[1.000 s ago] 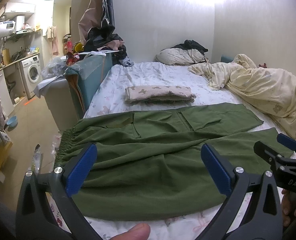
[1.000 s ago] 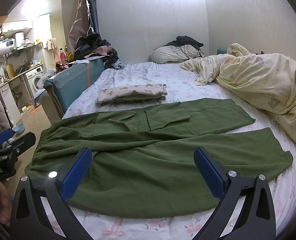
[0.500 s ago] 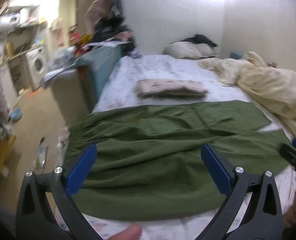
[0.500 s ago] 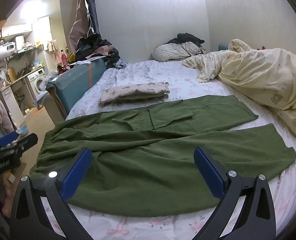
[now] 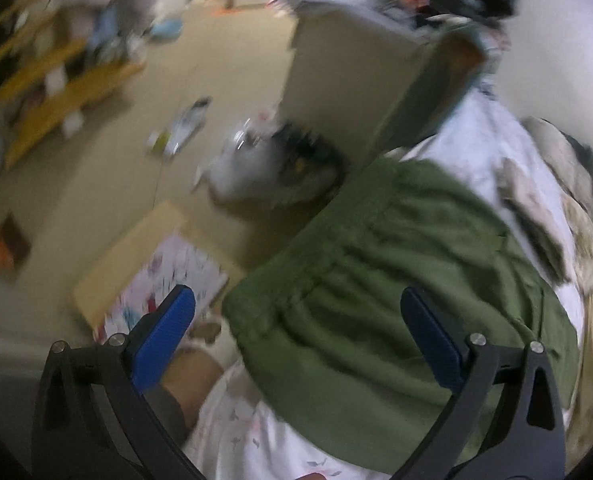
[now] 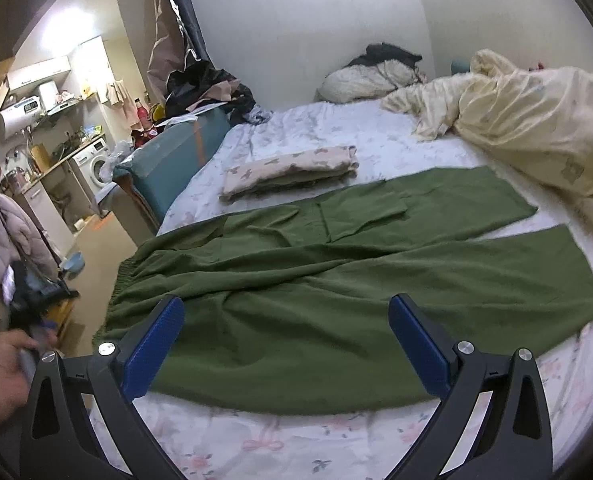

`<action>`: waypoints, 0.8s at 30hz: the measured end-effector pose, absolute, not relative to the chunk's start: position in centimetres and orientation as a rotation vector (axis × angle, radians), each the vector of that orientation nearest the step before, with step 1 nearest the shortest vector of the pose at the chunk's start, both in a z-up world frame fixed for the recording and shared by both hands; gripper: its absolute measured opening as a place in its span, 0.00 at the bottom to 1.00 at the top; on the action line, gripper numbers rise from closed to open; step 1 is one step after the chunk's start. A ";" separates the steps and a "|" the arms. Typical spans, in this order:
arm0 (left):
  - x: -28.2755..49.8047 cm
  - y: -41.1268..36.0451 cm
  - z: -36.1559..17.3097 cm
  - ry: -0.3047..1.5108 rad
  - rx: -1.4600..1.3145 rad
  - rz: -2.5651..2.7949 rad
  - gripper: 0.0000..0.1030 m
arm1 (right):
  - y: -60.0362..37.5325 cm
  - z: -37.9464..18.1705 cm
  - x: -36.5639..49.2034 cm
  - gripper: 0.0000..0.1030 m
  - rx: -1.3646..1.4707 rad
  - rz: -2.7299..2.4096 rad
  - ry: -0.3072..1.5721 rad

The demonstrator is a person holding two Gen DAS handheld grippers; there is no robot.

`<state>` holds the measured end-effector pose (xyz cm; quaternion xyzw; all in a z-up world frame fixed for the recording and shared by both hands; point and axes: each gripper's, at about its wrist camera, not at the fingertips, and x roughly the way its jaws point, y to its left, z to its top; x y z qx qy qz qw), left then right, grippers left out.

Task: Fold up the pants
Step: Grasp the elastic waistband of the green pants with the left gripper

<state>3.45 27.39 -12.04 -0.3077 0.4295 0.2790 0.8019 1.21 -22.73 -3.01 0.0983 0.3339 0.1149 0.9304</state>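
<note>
Two blue pads of our left gripper [image 5: 296, 336] stand wide apart, gripping nothing, in the blurred left wrist view, over the elastic waist end of the green pants [image 5: 396, 280] at the bed's [image 5: 496, 136] edge, toward 3 o'clock. From the right wrist, our right gripper [image 6: 286, 334] is likewise spread and empty above the pants [image 6: 336, 272], which lie flat across the floral sheet, legs toward 3 o'clock; at 12 o'clock sits a folded patterned cloth [image 6: 292, 170], and at 9 o'clock our left hand [image 6: 0, 372] holds its tool.
</note>
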 end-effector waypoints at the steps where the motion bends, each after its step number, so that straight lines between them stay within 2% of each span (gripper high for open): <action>1: 3.3 27.3 -13.4 0.926 -0.693 0.624 0.97 | -22.8 -3.0 1.2 1.00 0.204 0.236 0.687; 9: 2.1 29.1 -22.9 0.955 -1.000 0.692 0.93 | -24.1 -4.0 1.9 1.00 0.250 0.211 0.732; 11: 2.2 29.4 -23.3 0.932 -1.047 0.649 0.85 | -24.7 -4.4 2.1 1.00 0.278 0.198 0.752; 12: 2.2 29.3 -23.1 0.916 -1.049 0.627 0.77 | -25.0 -4.5 2.3 1.00 0.297 0.192 0.761; 14: 2.5 28.9 -22.6 0.887 -1.063 0.577 0.57 | -25.6 -4.8 2.6 1.00 0.334 0.188 0.772; 16: 2.8 28.7 -21.9 0.862 -1.088 0.532 0.24 | -25.8 -4.8 2.7 1.00 0.349 0.181 0.772; 17: 2.9 28.5 -21.3 0.857 -1.084 0.529 0.17 | -25.8 -4.7 2.7 1.00 0.348 0.183 0.769; 19: 2.7 28.1 -19.7 0.844 -1.053 0.539 0.11 | -25.7 -4.8 2.7 1.00 0.340 0.183 0.766; 24: 3.2 26.2 -13.5 0.836 -0.844 0.529 0.09 | -26.1 -5.2 2.6 1.00 0.349 0.154 0.783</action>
